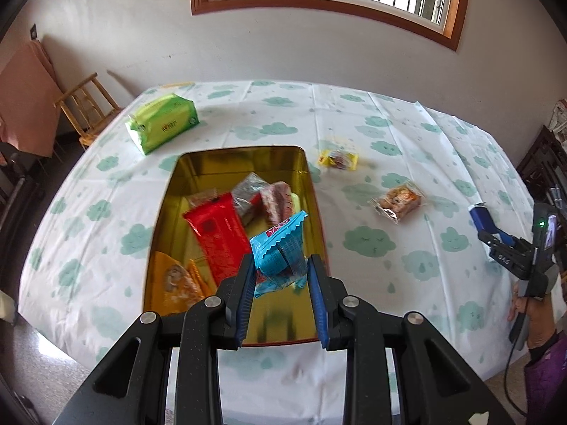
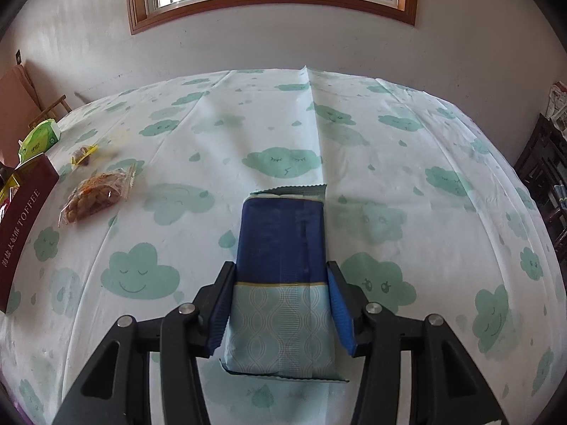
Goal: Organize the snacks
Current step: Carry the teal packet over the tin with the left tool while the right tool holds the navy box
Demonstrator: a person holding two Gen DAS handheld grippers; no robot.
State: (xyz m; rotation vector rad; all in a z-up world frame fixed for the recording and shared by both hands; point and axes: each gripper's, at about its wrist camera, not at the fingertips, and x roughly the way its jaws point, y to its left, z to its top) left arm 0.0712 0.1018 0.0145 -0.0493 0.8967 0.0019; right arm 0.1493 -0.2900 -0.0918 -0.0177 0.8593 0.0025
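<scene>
My left gripper [image 1: 281, 260] is shut on a light-blue snack packet [image 1: 280, 244], held above the near half of the open gold tin [image 1: 226, 163]. Inside the tin lie a red packet [image 1: 216, 233], an orange packet [image 1: 177, 283], a pink one [image 1: 278, 202] and a clear wrapper [image 1: 248, 191]. My right gripper [image 2: 280, 265] grips a long dark-blue and pale-blue packet [image 2: 283, 233] by its sides, low over the tablecloth, well right of the tin. In the left wrist view the right gripper [image 1: 485, 226] shows at the far right. A yellow packet [image 1: 338, 159] and a clear bag of biscuits [image 1: 398, 200] lie loose beside the tin.
A green tissue pack [image 1: 163, 122] sits at the table's far left corner. The tin's maroon side [image 2: 24, 219] shows at the left of the right wrist view, with the biscuit bag [image 2: 95, 194] next to it. A wooden chair [image 1: 88, 106] stands beyond the table. A hand [image 1: 531, 315] holds the right gripper.
</scene>
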